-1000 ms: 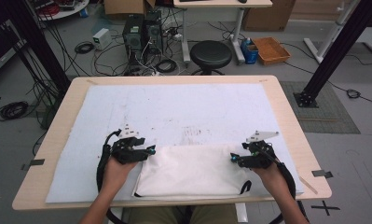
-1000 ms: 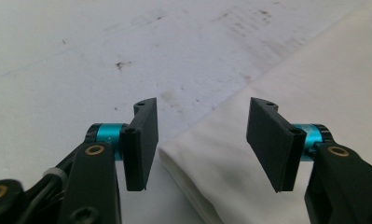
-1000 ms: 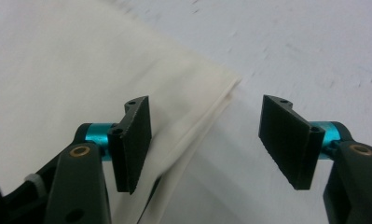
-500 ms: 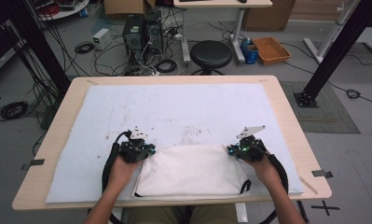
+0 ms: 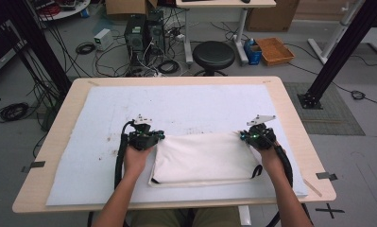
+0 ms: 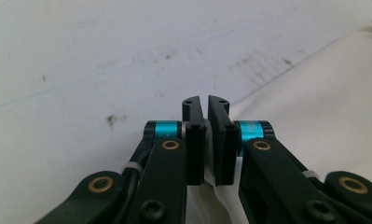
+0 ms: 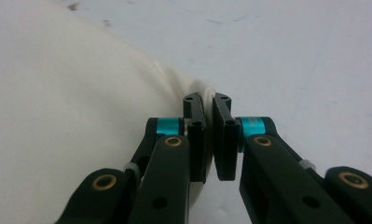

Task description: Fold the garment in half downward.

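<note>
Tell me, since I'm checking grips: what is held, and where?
The white bag: left gripper pinches its far left corner, right gripper its far right corner.

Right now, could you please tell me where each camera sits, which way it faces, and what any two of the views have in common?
High view: above the person's side, looking forward and down on the table; forearms, left gripper and right gripper at the white cloth bag.
Left gripper view: rides the left gripper, looking along its jaws pinching the bag's corner.
Right gripper view: rides the right gripper, jaws pinching the opposite corner.
Shared: all three show the bag on the stained white mat.
</note>
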Tool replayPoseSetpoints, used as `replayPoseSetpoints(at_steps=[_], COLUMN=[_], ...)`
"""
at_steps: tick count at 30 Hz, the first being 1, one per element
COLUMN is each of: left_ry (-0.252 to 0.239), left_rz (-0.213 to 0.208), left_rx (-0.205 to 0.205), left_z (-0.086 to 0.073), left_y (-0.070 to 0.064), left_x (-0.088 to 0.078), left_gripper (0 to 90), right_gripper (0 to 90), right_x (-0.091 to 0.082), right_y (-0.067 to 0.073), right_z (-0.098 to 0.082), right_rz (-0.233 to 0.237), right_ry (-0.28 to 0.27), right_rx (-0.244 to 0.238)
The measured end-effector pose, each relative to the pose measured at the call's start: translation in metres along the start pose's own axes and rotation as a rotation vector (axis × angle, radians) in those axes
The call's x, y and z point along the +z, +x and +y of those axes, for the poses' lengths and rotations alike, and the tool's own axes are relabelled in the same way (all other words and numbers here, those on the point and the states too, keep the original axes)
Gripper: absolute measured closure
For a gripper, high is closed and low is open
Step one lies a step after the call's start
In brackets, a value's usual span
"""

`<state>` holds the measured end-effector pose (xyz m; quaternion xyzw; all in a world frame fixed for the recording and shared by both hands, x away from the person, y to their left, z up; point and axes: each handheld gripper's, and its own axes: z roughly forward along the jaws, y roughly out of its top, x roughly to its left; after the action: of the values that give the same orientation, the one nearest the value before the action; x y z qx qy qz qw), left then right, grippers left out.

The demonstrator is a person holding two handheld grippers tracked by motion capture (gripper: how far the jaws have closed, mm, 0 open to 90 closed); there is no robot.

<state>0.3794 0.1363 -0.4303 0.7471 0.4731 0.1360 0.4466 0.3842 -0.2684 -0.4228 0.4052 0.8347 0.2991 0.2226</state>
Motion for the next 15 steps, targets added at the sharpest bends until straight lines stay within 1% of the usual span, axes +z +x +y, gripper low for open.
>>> replayPoseSetpoints(at_steps=[1,2,3,4,6,7,8,9,10,11,13,14,15], left_ry=[-0.019,-0.029,-0.029,-0.033,-0.043,-0.062,-0.069,-0.075,-0.068,-0.061,-0.050,-0.047,-0.047], left_rz=[-0.013,-0.011,-0.011,-0.011,0.000,0.016,0.027,0.031,0.040,0.047,0.036,0.025,0.019], left_rx=[-0.002,-0.001,-0.003,-0.008,-0.010,-0.011,-0.009,-0.013,-0.013,-0.015,-0.013,-0.007,0.002], left_z=[0.001,0.002,0.004,0.005,0.007,0.008,0.008,0.009,0.009,0.008,0.006,0.004,0.002], left_y=[0.000,-0.001,-0.002,-0.003,-0.005,-0.006,-0.006,-0.007,-0.007,-0.006,-0.006,-0.006,-0.007], left_x=[0.003,0.007,0.011,0.014,0.019,0.021,0.021,0.021,0.020,0.018,0.011,0.005,0.001], left_gripper=[85.1,85.1,85.1,85.0,85.0,84.2,74.2,74.2,70.4,63.3,59.5,58.3,58.3], right_gripper=[86.0,86.0,86.0,86.0,86.0,86.0,85.4,85.4,82.9,74.3,58.6,55.1,55.1], right_x=[0.001,0.002,0.003,0.003,0.004,0.004,0.006,0.006,0.006,0.004,-0.003,-0.014,-0.014], right_y=[-0.003,-0.006,-0.009,-0.015,-0.016,-0.018,-0.017,-0.017,-0.017,-0.017,-0.019,-0.022,-0.022], right_z=[0.001,0.001,0.001,0.000,-0.001,-0.002,-0.004,-0.004,-0.005,-0.007,-0.010,-0.016,-0.016], right_rz=[-0.020,-0.036,-0.050,-0.065,-0.074,-0.078,-0.083,-0.083,-0.087,-0.086,-0.089,-0.061,-0.061], right_ry=[-0.003,-0.002,-0.006,-0.012,-0.014,-0.014,-0.003,-0.003,-0.001,-0.008,-0.016,-0.038,-0.038], right_rx=[-0.001,0.011,0.021,0.045,0.053,0.062,0.070,0.070,0.069,0.082,0.115,0.154,0.154])
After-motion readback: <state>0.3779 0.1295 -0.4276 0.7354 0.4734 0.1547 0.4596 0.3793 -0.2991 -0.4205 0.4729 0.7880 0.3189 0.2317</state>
